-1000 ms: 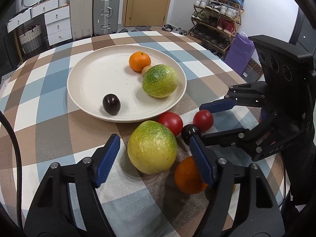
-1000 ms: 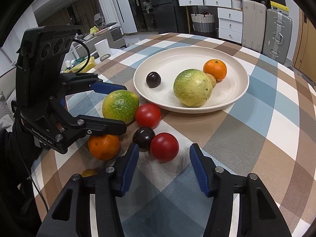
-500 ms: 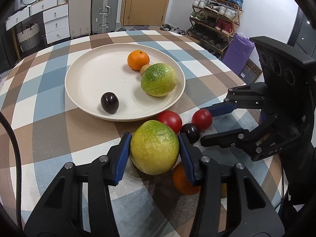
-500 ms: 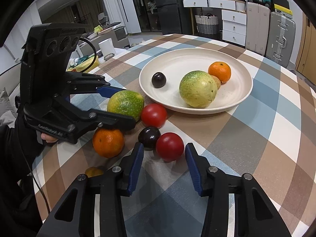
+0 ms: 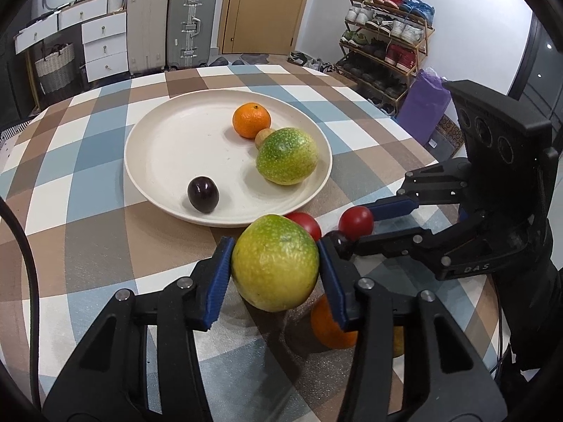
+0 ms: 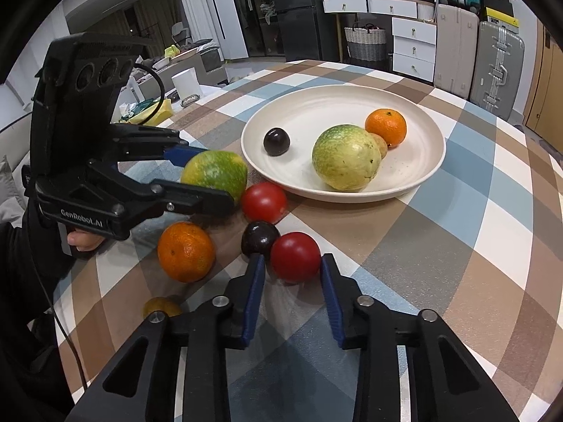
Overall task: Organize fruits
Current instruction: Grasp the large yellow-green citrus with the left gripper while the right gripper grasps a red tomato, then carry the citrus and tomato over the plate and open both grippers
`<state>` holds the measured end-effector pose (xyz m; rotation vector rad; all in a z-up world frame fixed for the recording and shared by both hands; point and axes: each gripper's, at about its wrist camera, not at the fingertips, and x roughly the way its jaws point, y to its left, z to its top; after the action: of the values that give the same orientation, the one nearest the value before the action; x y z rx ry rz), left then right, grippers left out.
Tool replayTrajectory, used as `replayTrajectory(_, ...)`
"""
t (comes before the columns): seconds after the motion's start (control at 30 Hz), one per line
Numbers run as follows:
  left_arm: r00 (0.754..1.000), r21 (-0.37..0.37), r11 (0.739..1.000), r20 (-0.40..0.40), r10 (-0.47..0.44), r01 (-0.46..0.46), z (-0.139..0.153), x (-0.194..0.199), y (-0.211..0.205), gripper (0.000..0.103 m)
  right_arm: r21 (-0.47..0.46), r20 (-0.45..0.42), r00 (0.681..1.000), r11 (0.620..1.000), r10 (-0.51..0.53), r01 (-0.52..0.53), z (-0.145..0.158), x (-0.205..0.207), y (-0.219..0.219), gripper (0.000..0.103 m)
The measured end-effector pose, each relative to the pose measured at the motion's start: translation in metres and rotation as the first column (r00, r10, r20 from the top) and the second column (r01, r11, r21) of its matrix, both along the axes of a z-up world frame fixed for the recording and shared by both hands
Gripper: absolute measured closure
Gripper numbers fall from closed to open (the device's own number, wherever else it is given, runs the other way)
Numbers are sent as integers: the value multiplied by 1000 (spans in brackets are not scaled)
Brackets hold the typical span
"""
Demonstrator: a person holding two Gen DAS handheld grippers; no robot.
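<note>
My left gripper (image 5: 275, 246) is shut on a big yellow-green fruit (image 5: 274, 262), its blue pads pressing both sides, just in front of the cream plate (image 5: 128, 161). The jaws of my right gripper (image 6: 292, 258) are closing, and the pads meet the sides of a red tomato (image 6: 295, 261) on the checked cloth. A dark plum (image 6: 259, 237) touches that tomato, with a second tomato (image 6: 264, 201) behind it. On the plate lie a green fruit (image 6: 345, 156), a mandarin (image 6: 385, 127), a small brown fruit (image 6: 380, 144) and a plum (image 6: 277, 141).
An orange (image 6: 185, 251) and a small yellow fruit (image 6: 162, 306) lie on the cloth under the left gripper. A hand (image 6: 82, 241) grips its handle. Suitcases (image 5: 190, 24), drawers and a shoe rack (image 5: 383, 45) stand beyond the round table.
The left jaws closed onto the yellow-green fruit, which had sat loose between them. The right jaws narrowed around the red tomato. Neither hand shifted noticeably.
</note>
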<state>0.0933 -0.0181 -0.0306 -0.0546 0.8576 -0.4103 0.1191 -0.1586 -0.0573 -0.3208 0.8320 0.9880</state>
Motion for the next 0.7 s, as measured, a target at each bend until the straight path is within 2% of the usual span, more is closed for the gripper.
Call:
replayTrajectory(0.2,999,-19,1000,31,8,-7,7,-2,3,58,13,18,1000,1000,-5,5,3,0,-2,75)
replayTrajectory(0.47,992,-60,995,96,79,-73,20,-6,18,58,96,49,998,995,-32,27,18,1,-10,75)
replayTrajectory(0.7,976,-82,985,144,163,-152,29,-8,32,58,189,75,988,975,-133,116,33,8,-23,75)
